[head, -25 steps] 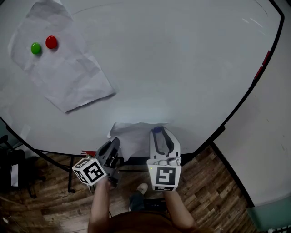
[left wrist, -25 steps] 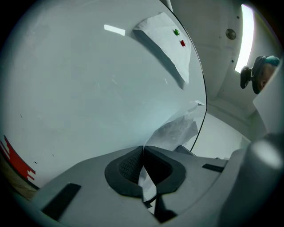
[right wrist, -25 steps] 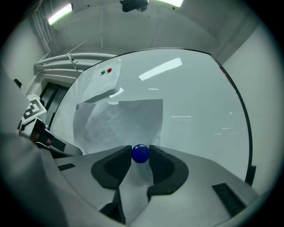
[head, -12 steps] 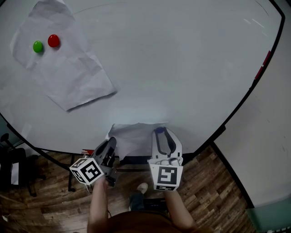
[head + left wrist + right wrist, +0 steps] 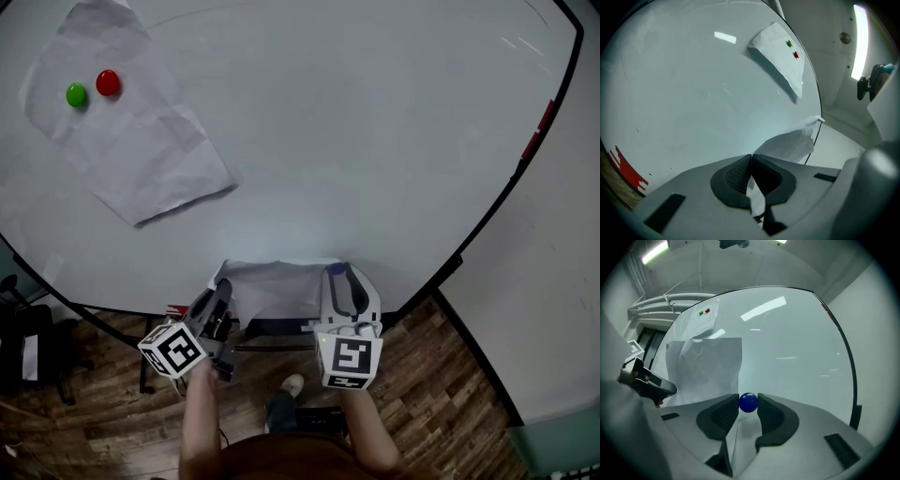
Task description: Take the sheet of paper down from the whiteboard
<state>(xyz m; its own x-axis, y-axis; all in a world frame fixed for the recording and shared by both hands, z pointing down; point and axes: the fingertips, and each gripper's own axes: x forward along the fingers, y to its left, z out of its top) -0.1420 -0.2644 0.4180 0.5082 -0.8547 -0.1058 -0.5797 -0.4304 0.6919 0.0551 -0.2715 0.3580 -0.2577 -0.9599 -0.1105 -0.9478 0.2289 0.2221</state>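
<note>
A crumpled white sheet (image 5: 277, 286) hangs low on the whiteboard (image 5: 375, 141). My left gripper (image 5: 223, 289) is shut on that sheet's left edge, and the paper (image 5: 787, 143) runs out from between its pads (image 5: 736, 176). My right gripper (image 5: 339, 272) is at the sheet's right side, with its pads closed on a round blue magnet (image 5: 748, 402). The sheet (image 5: 710, 366) spreads to the left of that magnet. A second creased sheet (image 5: 141, 141) is pinned at the upper left by a green magnet (image 5: 76, 94) and a red magnet (image 5: 108, 82).
The whiteboard's dark frame (image 5: 487, 225) curves down the right side, with red marks (image 5: 544, 122) near it. Below the board lie a wooden floor (image 5: 441, 394) and a dark stand (image 5: 28, 347). A pale wall (image 5: 553, 281) is at the right.
The right gripper with the blue magnet has shifted slightly right and down. The lower sheet's top edge sits a little lower. The left gripper has barely moved.
</note>
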